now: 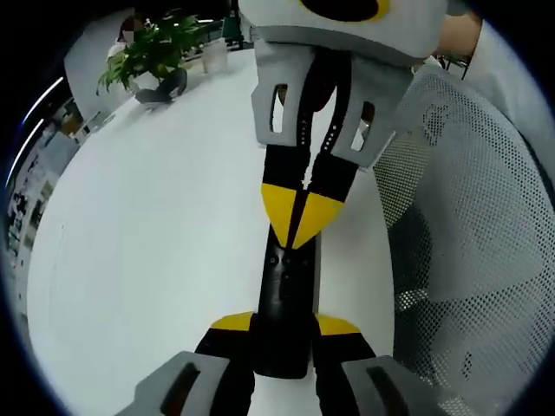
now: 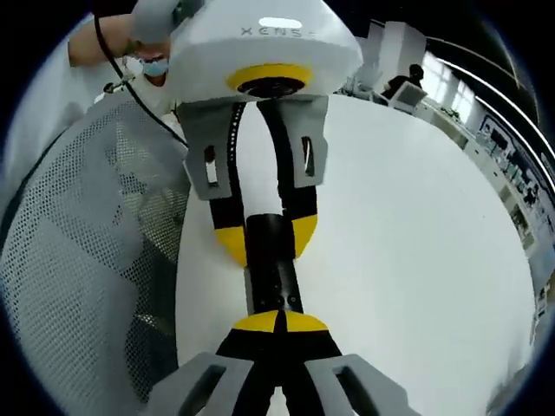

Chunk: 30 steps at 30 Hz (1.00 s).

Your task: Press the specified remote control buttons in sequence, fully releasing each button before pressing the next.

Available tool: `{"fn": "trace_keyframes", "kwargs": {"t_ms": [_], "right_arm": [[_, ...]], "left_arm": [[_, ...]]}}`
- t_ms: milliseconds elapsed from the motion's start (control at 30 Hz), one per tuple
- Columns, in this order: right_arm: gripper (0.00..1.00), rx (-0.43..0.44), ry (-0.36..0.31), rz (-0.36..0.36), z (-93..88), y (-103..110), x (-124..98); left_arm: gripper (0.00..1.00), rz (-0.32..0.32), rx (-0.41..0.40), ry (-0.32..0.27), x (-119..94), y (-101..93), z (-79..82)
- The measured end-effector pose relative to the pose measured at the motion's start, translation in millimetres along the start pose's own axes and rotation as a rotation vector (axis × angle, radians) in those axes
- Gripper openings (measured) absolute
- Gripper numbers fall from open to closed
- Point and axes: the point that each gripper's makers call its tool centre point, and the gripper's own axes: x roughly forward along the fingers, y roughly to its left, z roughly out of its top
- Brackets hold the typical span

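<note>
Near the tabletop's (image 1: 156, 225) edge beside a mesh chair (image 1: 468, 260), the slim black remote control (image 1: 286, 295) looks light, stiff and slick; it is best held by its long sides. The left gripper (image 1: 284, 328) clamps one end, jaws remote-wide. The right gripper (image 2: 279, 322), jaws closed, presses its tips on the buttons.

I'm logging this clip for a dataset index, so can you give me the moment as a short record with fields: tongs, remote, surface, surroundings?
left tongs: shut on the near end of the remote
right tongs: shut, tips pressed together on the remote's face
remote: black, slim, held above the table
table: white
chair: grey mesh, beside the table
plant: green, potted, at the table's far end
person: seated in the background
</note>
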Motion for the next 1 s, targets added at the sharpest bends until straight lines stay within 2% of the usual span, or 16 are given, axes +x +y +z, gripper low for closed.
{"fn": "trace_keyframes", "kwargs": {"t_ms": [133, 233, 333, 400, 500, 567, 1000], "right_arm": [[0.0, 0.016, 0.033, 0.01, 0.6, -1.6, 1.2], [0.0, -0.003, 0.046, 0.022, -0.4, -1.1, 1.1], [0.0, 0.017, 0.03, 0.044, -0.2, -1.7, -0.3], [0.0, 0.06, -0.002, 0.069, 0.5, -0.8, -1.2], [0.02, 0.034, 0.005, 0.05, -2.8, -2.9, -2.8], [0.06, 0.03, 0.007, 0.065, -2.6, -0.1, -2.1], [0.05, -0.035, 0.06, 0.109, -4.7, -0.6, -1.6]], "left_arm": [[0.23, -0.001, 0.002, -0.006, -0.3, -0.1, 0.0], [0.23, -0.001, 0.001, -0.008, -0.5, 0.0, -0.1], [0.23, 0.0, -0.002, -0.004, -0.5, -0.1, 0.1], [0.23, 0.001, -0.002, -0.005, -0.5, 0.0, 0.1], [0.23, 0.001, -0.005, -0.011, -0.6, 0.0, 0.2], [0.23, 0.002, -0.007, -0.013, -0.5, 0.0, 0.3], [0.23, 0.007, -0.022, -0.032, 0.2, 1.1, 0.5]]}}
